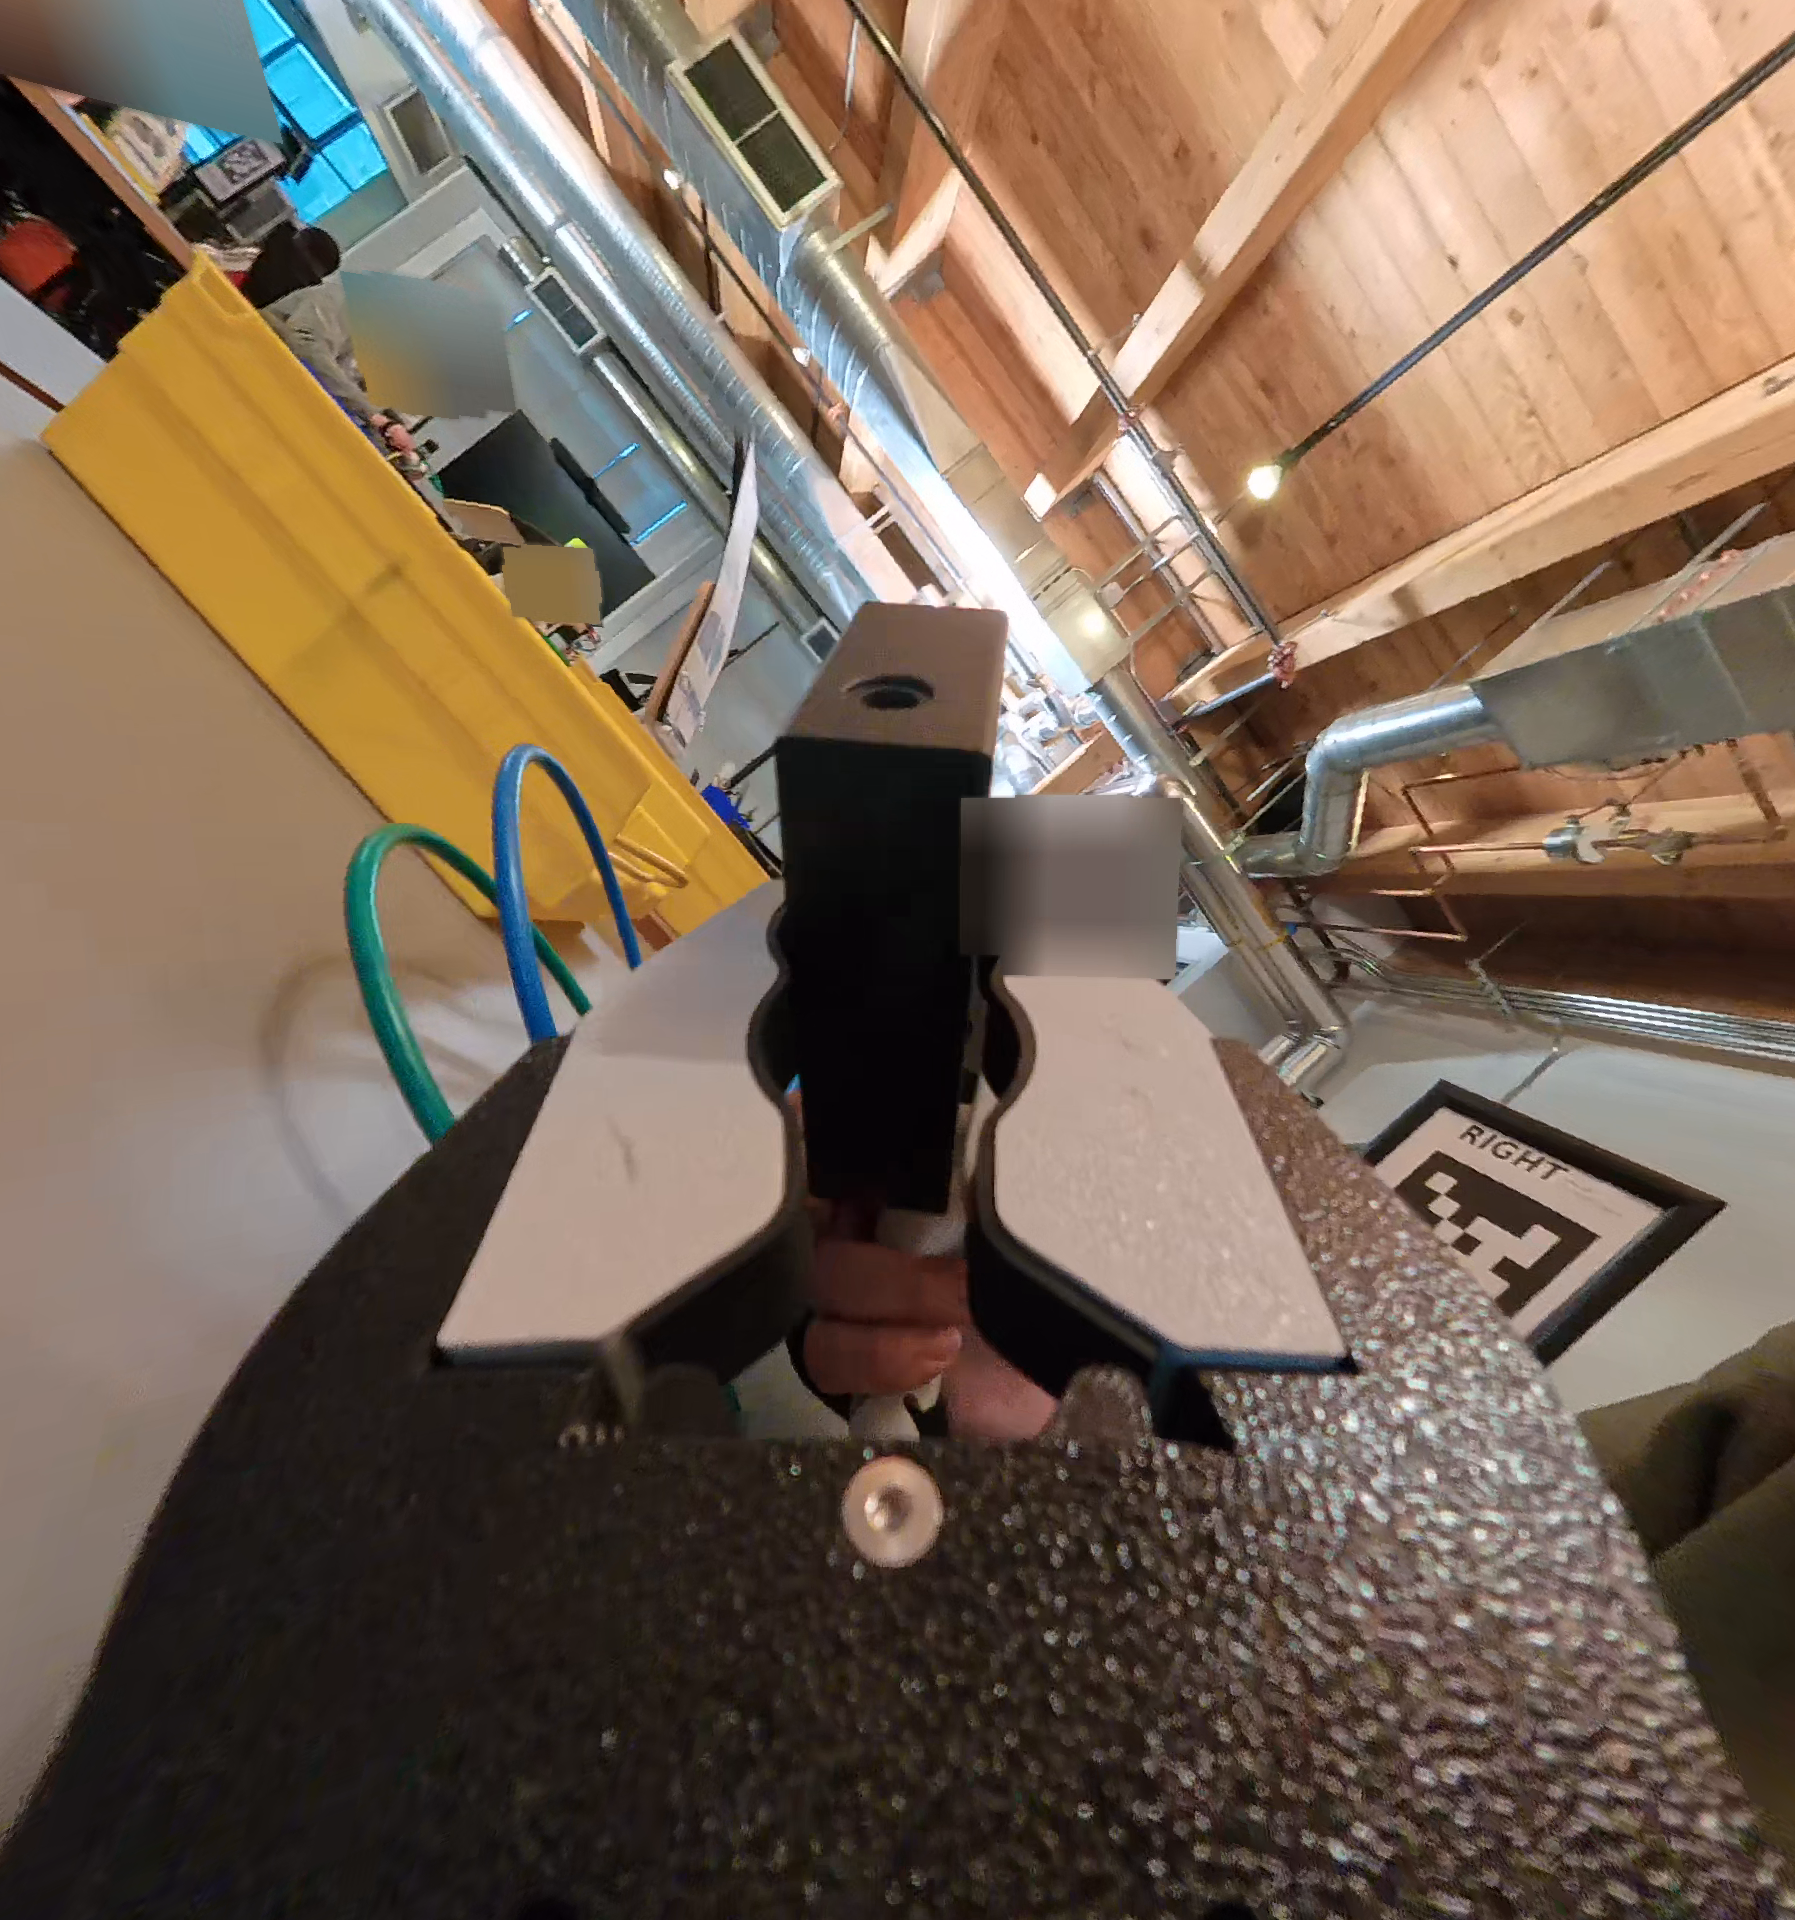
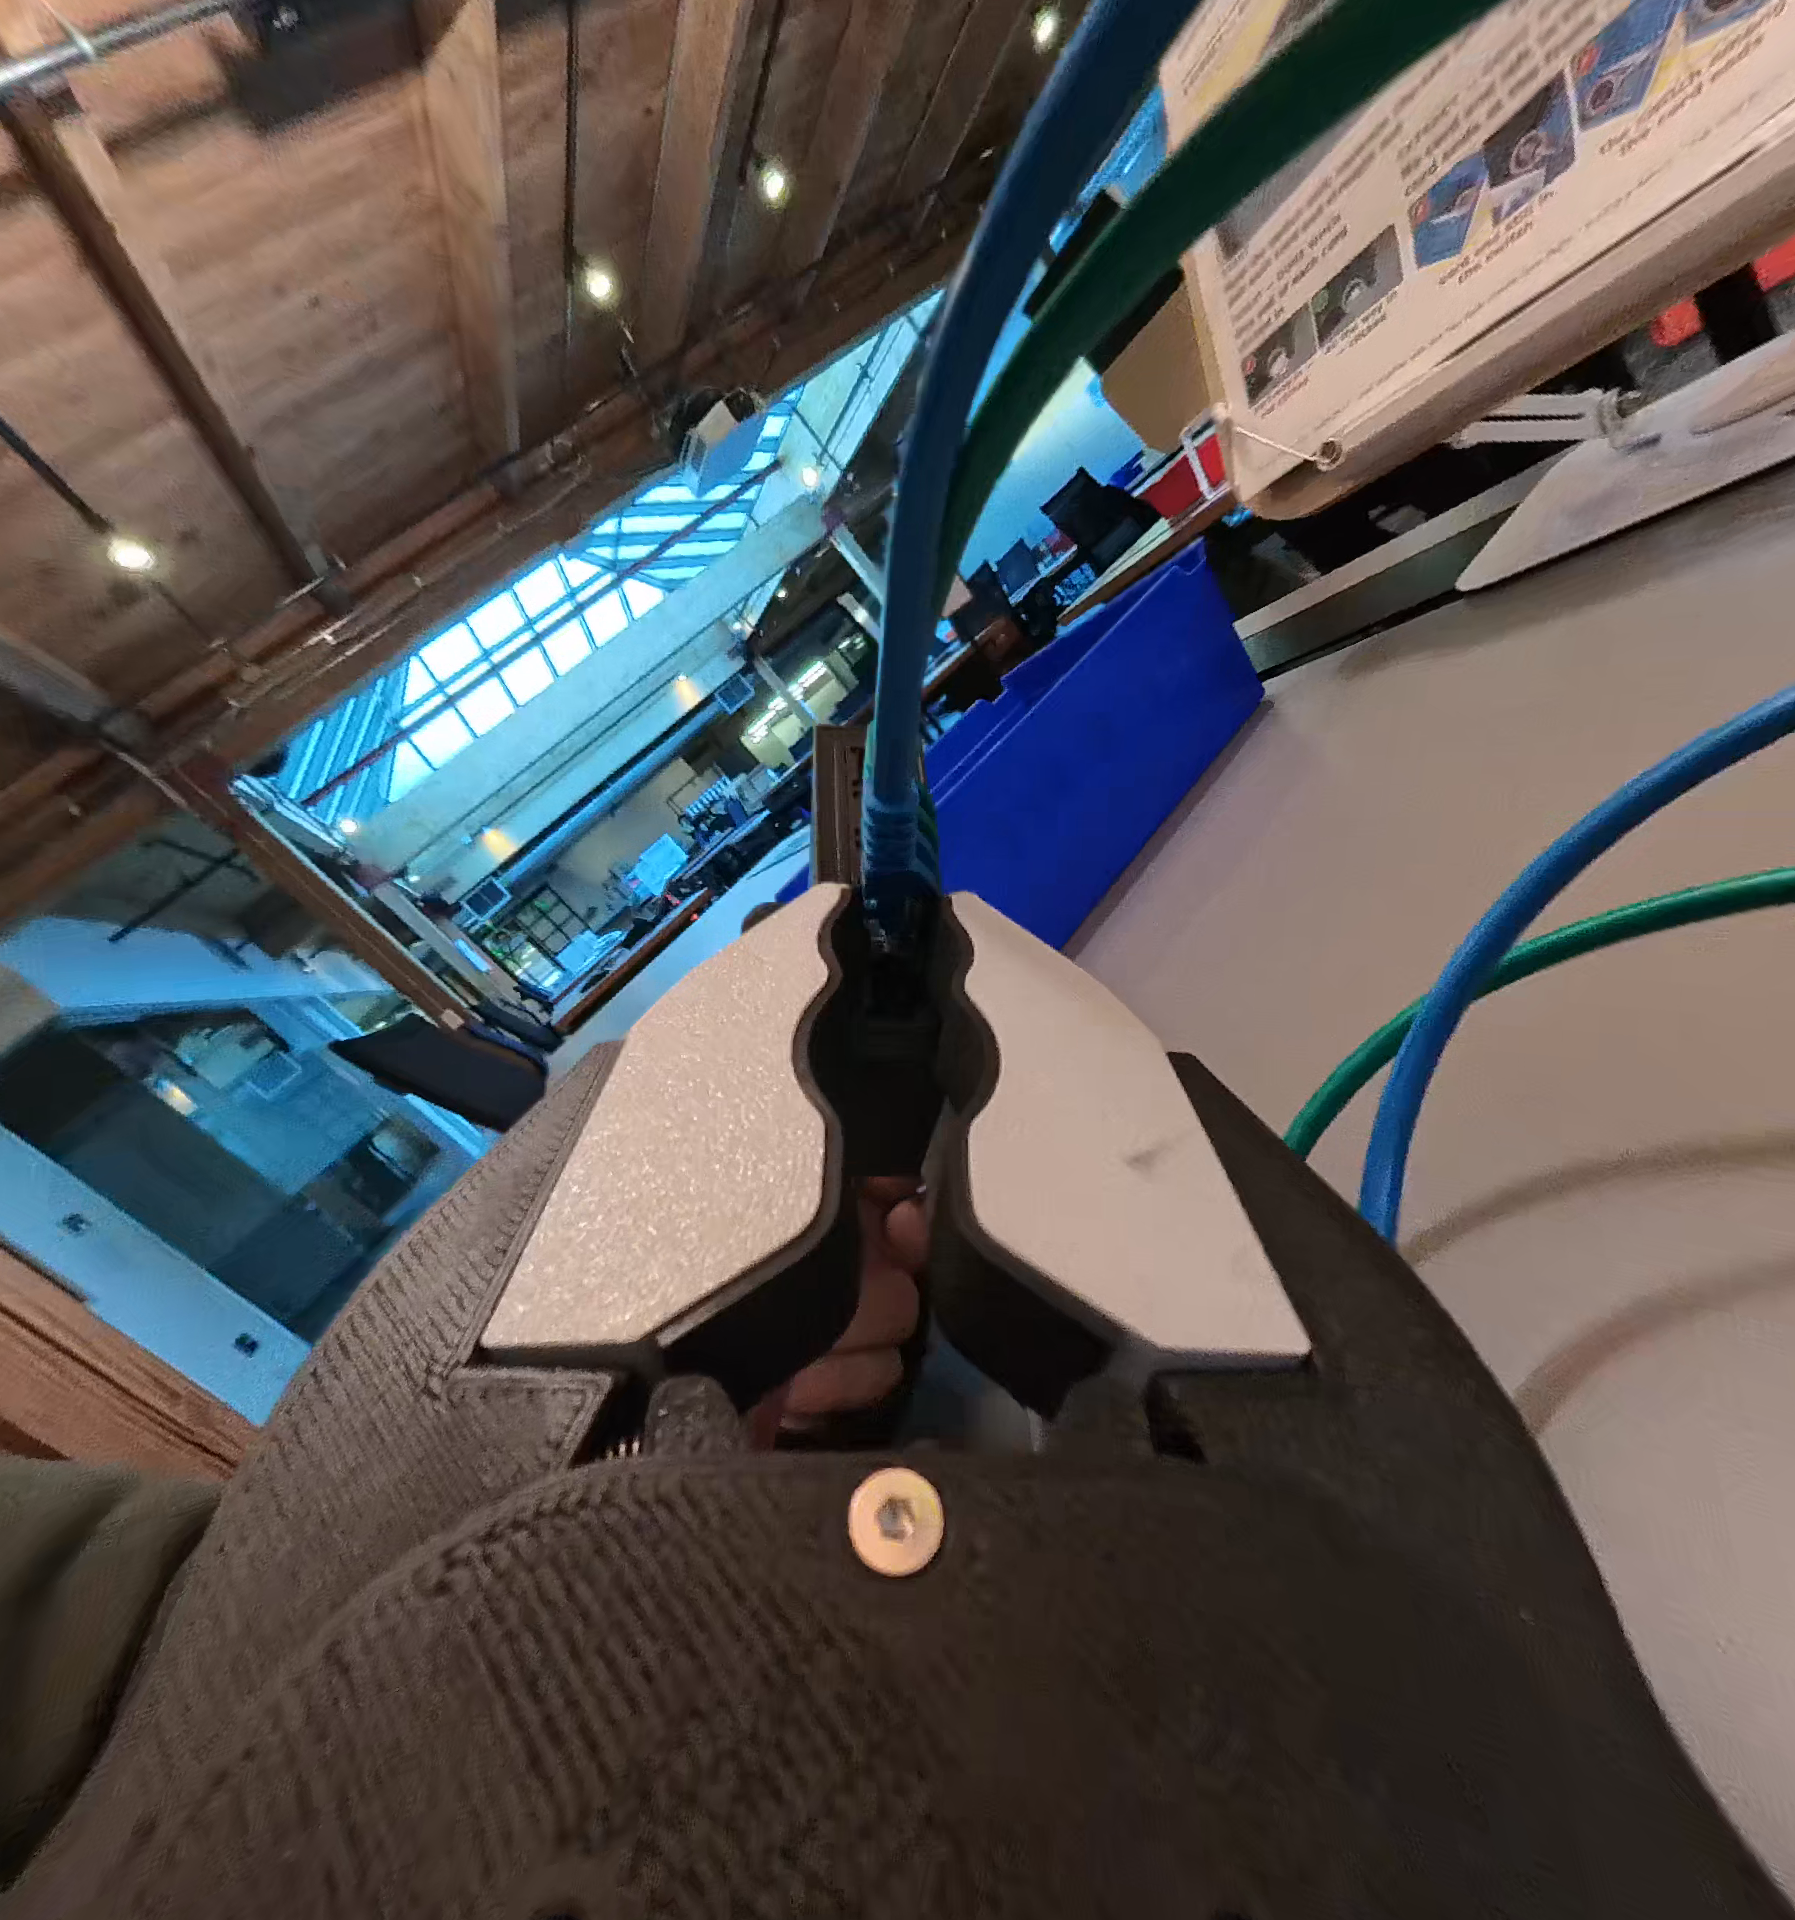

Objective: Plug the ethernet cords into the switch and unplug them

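Observation:
My left gripper (image 1: 877,956) is shut on the black box-shaped switch (image 1: 888,831), which I see end-on, held upright between the pads. The blue cord (image 1: 519,831) and green cord (image 1: 373,966) loop up at its left. My right gripper (image 2: 898,914) is shut on the blue cord's plug (image 2: 898,862). The blue cord (image 2: 908,582) rises from the plug, with the green cord (image 2: 1059,312) just behind it. The switch's thin edge (image 2: 836,800) shows right beside the plug. I cannot tell whether the plug sits in a port.
A yellow bin (image 1: 353,582) stands on the pale table (image 1: 93,935) at the left. A framed black-and-white marker (image 1: 1537,1216) lies at the right. In the right wrist view a blue bin (image 2: 1090,748) and a printed sheet (image 2: 1475,229) stand beyond the table (image 2: 1495,831).

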### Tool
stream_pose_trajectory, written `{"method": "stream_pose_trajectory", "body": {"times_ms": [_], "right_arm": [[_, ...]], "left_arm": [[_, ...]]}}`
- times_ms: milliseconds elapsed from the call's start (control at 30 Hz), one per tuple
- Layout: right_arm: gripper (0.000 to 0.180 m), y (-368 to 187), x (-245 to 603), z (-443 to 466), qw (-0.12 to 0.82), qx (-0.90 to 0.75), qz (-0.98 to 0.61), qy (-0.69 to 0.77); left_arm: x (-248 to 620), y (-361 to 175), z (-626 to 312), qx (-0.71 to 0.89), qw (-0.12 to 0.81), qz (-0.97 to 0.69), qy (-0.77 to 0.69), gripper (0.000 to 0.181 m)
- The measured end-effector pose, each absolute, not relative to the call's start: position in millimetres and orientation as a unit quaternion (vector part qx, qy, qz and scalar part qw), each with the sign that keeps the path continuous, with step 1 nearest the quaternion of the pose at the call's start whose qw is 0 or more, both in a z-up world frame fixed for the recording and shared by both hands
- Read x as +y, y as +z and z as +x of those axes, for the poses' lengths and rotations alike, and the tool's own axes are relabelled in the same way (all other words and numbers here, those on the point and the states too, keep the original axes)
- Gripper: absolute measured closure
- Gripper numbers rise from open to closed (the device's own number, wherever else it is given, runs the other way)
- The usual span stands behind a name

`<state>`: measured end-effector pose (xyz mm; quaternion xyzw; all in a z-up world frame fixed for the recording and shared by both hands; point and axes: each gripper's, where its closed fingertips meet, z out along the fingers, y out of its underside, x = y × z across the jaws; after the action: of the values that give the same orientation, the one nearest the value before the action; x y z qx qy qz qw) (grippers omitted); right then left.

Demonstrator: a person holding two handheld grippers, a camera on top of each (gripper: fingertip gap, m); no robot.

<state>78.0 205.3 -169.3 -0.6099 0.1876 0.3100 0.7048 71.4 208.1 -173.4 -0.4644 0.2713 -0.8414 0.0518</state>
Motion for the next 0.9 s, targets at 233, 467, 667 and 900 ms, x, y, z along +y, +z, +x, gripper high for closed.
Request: {"method": "stream_pose_trajectory", "body": {"times_ms": [233, 467, 667, 900], "right_arm": [[0.166, -162, 207, 74, 0.713, 0.163, -0.608, 0.311], [0.166, -168, 208, 78, 0.702, 0.175, -0.606, 0.331], [0.168, -138, 190, 107, 0.741, 0.204, -0.531, 0.356], [0.167, -134, 192, 90, 0.701, 0.088, -0.658, 0.260]], "left_arm": [[207, -168, 66, 0.286, 0.047, -0.437, -0.852, 0.153], [208, -174, 69, 0.269, 0.027, -0.456, -0.848, 0.153], [225, -184, 69, 0.218, -0.003, -0.484, -0.847, 0.153], [210, -140, 65, 0.321, 0.206, -0.446, -0.810, 0.154]]}}
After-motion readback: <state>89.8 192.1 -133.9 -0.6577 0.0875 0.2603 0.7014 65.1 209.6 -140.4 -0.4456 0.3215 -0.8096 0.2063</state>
